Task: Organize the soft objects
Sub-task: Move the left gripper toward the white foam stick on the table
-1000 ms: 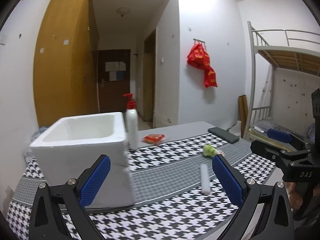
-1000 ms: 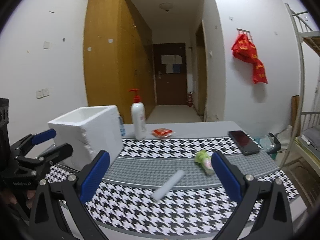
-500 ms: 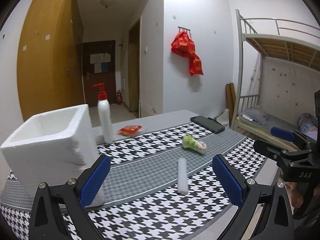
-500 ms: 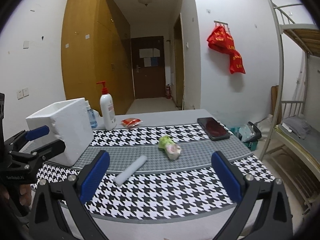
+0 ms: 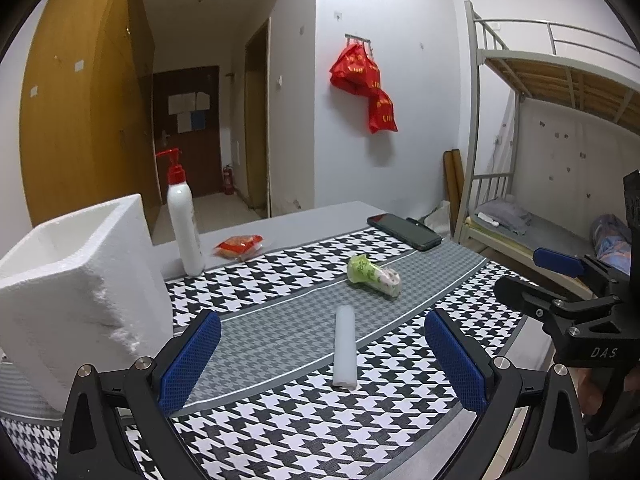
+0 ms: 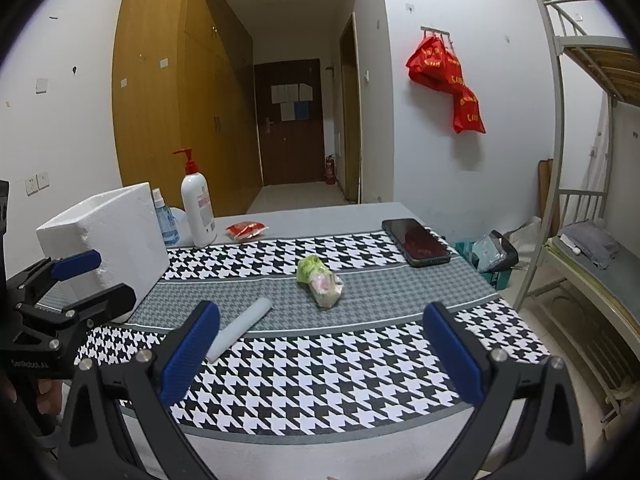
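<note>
Both grippers wide apart, white foam roll (image 5: 345, 346) btwn left gripper (image 5: 322, 354) fingers, untouched

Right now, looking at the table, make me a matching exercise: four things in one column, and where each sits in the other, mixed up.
Things:
1. foam box
2. phone
3. white foam stick
4. green wrapped pack

Places:
A. on the grey band, mid-table
B. far right corner of the cloth
C. left end of the table
D. across the near edge of the grey band, in front of the left gripper

Pairs: 1-C, 2-B, 3-D, 4-A
</note>
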Available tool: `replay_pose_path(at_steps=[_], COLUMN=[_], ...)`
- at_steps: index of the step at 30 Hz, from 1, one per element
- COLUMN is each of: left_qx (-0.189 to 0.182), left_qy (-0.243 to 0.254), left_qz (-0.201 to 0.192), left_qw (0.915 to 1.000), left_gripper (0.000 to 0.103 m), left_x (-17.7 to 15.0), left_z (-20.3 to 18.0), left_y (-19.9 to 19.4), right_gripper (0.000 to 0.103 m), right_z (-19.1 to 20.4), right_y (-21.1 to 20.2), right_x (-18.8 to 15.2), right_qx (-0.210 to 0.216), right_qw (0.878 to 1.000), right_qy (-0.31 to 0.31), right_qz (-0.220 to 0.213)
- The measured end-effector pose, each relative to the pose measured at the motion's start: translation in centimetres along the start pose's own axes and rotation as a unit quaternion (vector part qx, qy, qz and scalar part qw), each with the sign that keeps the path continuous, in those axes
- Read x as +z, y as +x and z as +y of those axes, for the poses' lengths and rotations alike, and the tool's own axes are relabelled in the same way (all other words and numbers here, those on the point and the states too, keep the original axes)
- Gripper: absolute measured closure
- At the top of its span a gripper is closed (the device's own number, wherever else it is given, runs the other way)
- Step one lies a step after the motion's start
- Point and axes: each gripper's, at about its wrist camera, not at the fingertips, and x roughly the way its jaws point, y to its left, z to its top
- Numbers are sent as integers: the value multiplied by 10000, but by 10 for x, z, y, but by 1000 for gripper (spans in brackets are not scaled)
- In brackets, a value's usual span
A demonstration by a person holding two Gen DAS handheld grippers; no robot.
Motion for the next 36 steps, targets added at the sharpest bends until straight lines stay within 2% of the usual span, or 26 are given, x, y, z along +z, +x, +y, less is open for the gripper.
replay_pose_path(at_steps=[21,29,36], left_qx=[-75,-289,-211], left_qy=[86,-87,-128], left_qz=[623,1134,1266], left_qw=[9980,9931,9916], left_gripper=[1,1,1], left_x=[-2,-4,-4], left_z=[-10,-11,-11], left_y=[47,71,86], right_gripper=[0,0,0], right_z=[-17,-23,-29], right_y=[45,60,69], right_x=[3,9,15], right_qx=[154,147,187], right_qw=[9986,9970,9965], right_qy=[-58,-147,-154], right_qz=[508,745,801])
